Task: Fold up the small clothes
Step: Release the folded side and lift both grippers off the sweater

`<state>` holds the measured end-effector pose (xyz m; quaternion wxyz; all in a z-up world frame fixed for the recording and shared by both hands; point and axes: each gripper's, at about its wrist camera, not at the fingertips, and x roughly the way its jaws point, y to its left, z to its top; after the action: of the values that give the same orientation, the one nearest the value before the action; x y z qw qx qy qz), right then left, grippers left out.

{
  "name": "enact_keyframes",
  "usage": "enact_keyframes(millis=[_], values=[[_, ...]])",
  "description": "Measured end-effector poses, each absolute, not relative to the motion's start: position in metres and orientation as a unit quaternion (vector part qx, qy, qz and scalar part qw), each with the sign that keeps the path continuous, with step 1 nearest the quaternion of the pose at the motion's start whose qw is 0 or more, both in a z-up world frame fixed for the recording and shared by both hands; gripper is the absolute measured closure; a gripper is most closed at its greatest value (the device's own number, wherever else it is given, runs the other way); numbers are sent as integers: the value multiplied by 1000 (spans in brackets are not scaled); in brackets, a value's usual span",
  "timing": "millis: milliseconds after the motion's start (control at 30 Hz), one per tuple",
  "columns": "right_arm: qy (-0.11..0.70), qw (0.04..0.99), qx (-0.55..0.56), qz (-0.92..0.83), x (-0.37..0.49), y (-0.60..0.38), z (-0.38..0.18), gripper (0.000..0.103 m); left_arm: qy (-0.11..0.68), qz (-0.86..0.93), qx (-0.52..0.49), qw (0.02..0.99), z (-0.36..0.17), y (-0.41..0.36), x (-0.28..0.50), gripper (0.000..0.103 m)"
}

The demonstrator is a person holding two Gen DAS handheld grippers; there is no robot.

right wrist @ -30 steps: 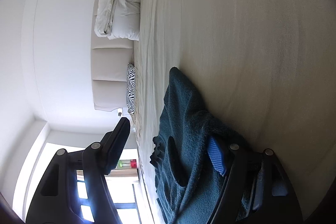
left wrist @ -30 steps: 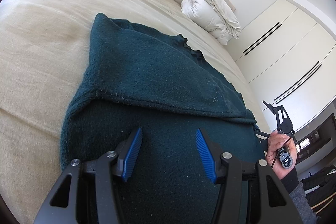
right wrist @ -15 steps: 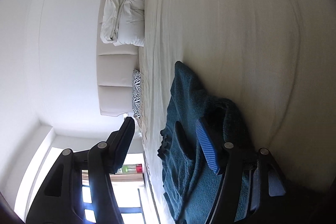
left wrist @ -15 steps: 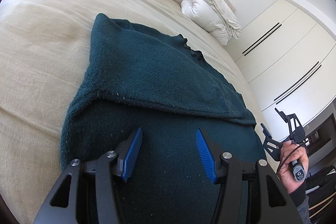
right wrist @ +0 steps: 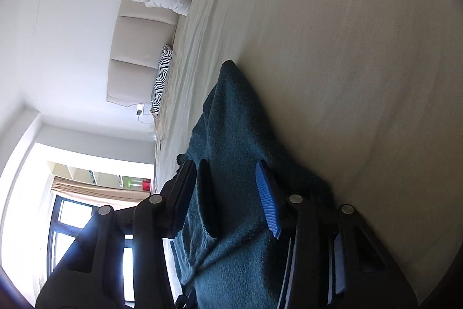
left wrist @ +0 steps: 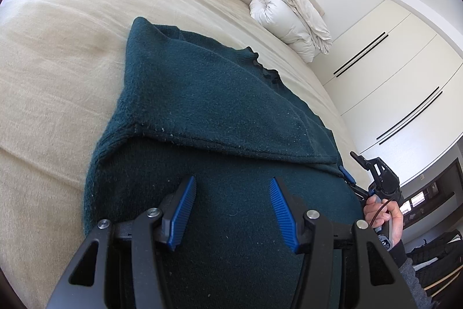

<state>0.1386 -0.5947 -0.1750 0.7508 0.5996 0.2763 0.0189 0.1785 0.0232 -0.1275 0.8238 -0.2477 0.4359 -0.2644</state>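
Dark teal knitted sweater [left wrist: 208, 112] spread on beige bed [left wrist: 58, 71]. Left gripper [left wrist: 231, 193] agape above it, empty. Right gripper [right wrist: 225, 187], at 3 o'clock, spread astride sweater edge, seen only rightward.

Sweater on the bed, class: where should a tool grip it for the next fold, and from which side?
Grip the sweater at its thick left folded edge, coming in low from the left over the bare bed: that edge stands raised and free.
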Motion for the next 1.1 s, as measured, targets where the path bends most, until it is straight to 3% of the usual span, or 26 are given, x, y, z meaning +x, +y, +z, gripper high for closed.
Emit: enact_keyframes(millis=[100,200,267,467,533,633,700,733,1100], values=[[292,755,587,-9,106,-602,-164,60,458,-256,-250,814,-123,27,173,45],[303,774,553,-56,58,-613,-144,47,463,-243,-235,819,-115,32,149,31],[308,788,529,-62,32,-618,-129,47,463,-231,-222,827,-110,37,127,27],[478,824,286,-100,26,-578,-114,47,469,-181,-205,839,-93,58,66,24],[503,821,255,-88,10,-564,-124,48,474,-172,-206,839,-90,66,50,14],[508,824,239,-77,-21,-557,-125,55,494,-165,-205,829,-94,77,30,13],[514,822,235,-70,-42,-556,-121,68,502,-167,-210,822,-95,85,17,13],[516,821,234,-67,-51,-551,-119,69,505,-169,-211,820,-96,88,10,13],[501,819,275,-50,-123,-560,-106,68,537,-179,-158,809,-100,86,-33,18]])
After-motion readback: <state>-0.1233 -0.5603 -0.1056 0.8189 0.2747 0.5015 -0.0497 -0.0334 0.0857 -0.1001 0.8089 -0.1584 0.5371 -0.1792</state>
